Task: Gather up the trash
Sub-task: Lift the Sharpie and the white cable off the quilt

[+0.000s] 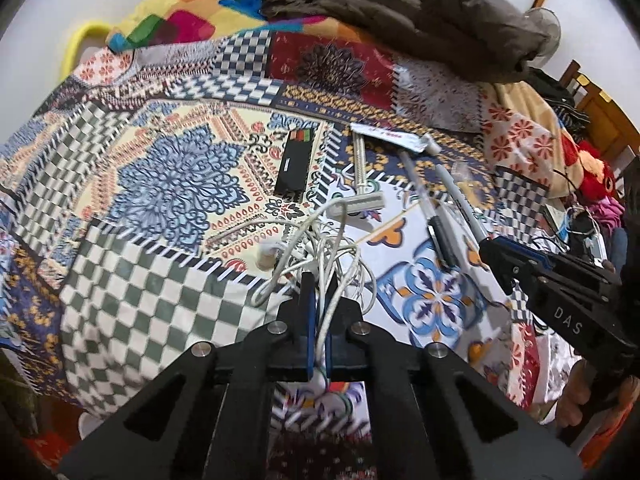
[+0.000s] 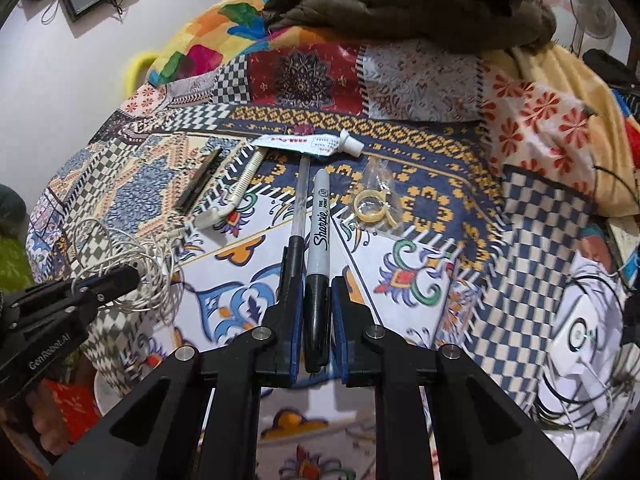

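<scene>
While both hands are busy at once, here's roughly where the cleanup stands, far as I can tell from where I'm standing:

Left gripper [image 1: 318, 280]: jaws pinched on the tangled white cable [image 1: 324, 248], a strand running right between the pads; most of the bundle looks to be resting on the bed [image 1: 132, 312] in front of it.

Right gripper [image 2: 316, 284]: jaws squeezed on the capped end of the Sharpie marker [image 2: 318, 240], which points away over the bed cover.

Still lying loose: clear pen [image 2: 298, 216] right beside the marker, squeezed-out tube [image 2: 308, 145] farther back, white razor [image 2: 236, 196], little black case [image 1: 294, 168], and a clear baggie with a yellowish ring [image 2: 370, 206].

Done so far: honestly nothing I'd call collected. I can't see any bin or bag, so no idea where this stuff is headed.

Left to do: pretty much everything. My guess is both grabbed things need lifting clear and dropping somewhere, then about five more pickups.

Watch out: that cable is a loopy mess and sits close to the razor, so it could drag it along.
</scene>
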Available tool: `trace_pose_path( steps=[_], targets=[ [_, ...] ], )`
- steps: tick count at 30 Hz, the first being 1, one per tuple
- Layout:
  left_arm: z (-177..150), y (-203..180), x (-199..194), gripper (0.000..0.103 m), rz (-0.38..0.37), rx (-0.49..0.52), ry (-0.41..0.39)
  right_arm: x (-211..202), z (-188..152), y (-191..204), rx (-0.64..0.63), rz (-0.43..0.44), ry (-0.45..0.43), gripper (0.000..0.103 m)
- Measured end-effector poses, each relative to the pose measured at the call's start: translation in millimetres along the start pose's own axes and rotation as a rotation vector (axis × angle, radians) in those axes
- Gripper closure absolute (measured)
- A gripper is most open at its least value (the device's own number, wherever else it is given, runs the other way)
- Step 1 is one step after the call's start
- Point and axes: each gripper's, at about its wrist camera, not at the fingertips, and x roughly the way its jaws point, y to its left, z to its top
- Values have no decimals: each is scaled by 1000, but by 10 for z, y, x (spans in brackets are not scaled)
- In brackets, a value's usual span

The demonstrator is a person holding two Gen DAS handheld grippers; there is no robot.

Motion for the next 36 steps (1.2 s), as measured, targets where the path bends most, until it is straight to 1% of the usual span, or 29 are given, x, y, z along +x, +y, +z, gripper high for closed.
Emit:
trace_pose_path(
  steps=[5,9,12,19,23,29,32,36],
  targets=[
    [-44,-46,-382,101,-23,15,-36,-311,0,80,-8,3,-37,90],
    [-72,-81,-772,101,-26,24,-84,-581,26,179,-13,16,-72,90],
    [-110,-78,-1065,101,-36,16,-124,-838,37,310,-37,15,-116,90],
    [-254,-9,-1687,101,-21,5,-207,-1321,-32,620,-72,48,-183,90],
    [-392,115,-2029,101,-3,-6,-245,-1539,-93,840,-101,67,-212,90],
    [-640,450,-2480,101,25,-49,-292,-1777,-205,1244,-155,105,-239,90],
    [-777,633,-2653,101,38,-72,-308,-1827,-279,1479,-178,138,-237,90],
    [-1016,935,-2861,101,74,-111,-324,-1828,-388,1813,-213,179,-226,91]
  ],
)
